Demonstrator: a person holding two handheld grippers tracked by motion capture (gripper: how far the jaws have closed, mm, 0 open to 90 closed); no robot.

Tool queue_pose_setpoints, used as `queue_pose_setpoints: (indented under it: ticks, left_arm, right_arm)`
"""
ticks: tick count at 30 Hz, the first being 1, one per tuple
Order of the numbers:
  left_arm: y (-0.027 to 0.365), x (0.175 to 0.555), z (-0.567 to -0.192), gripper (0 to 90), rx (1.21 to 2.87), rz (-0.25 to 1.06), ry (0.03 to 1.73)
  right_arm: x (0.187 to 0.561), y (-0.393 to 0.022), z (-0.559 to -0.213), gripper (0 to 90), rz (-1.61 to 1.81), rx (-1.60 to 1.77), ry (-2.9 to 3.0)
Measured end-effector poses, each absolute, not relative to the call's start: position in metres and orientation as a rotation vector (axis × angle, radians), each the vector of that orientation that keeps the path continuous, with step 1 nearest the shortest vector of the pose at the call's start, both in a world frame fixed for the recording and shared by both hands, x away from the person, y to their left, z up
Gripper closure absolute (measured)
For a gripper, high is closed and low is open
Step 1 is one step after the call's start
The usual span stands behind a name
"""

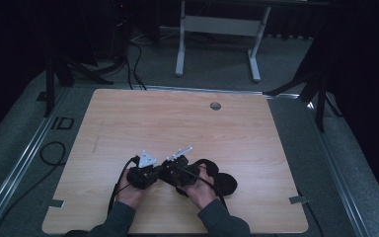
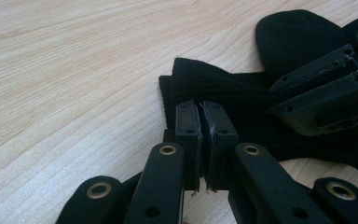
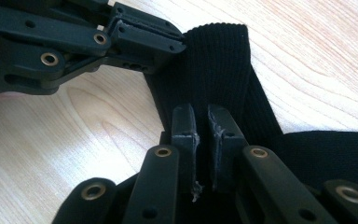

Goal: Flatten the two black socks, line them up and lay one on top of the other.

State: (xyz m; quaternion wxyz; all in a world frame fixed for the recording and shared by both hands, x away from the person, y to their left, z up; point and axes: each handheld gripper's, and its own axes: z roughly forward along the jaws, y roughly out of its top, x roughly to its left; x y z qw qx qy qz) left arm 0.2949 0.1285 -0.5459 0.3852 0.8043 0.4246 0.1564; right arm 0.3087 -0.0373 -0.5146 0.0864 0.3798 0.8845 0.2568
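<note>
A: What colour is the counter?
B: Pale wood, with wavy grain lines running across it, and one small grey disc set in it

A: And the cloth?
B: The sock is black with a fine ribbed knit

A: The tools?
B: The left gripper and the right gripper are both black with brass-coloured rivets; each carries a light grey plate on top

A: The floor?
B: Dull grey-green carpet, with a white frame standing on it

Both tools meet over black cloth on the table.
</note>
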Motion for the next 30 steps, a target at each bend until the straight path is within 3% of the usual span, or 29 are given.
queue_pose_setpoints:
  ticks: [24,30]
  left_arm:
    - [0.118,0.297,-0.552,86.3,2.123,0.417,1.063]
    - [0.115,0.296,-0.553,87.5,2.146,0.437,1.049]
  right_arm:
    - [0.313,-0.038,-0.52,80.5,0.736,1.14,2.659]
    - [0.313,-0.045,-0.512,61.6,0.89,1.122,2.662]
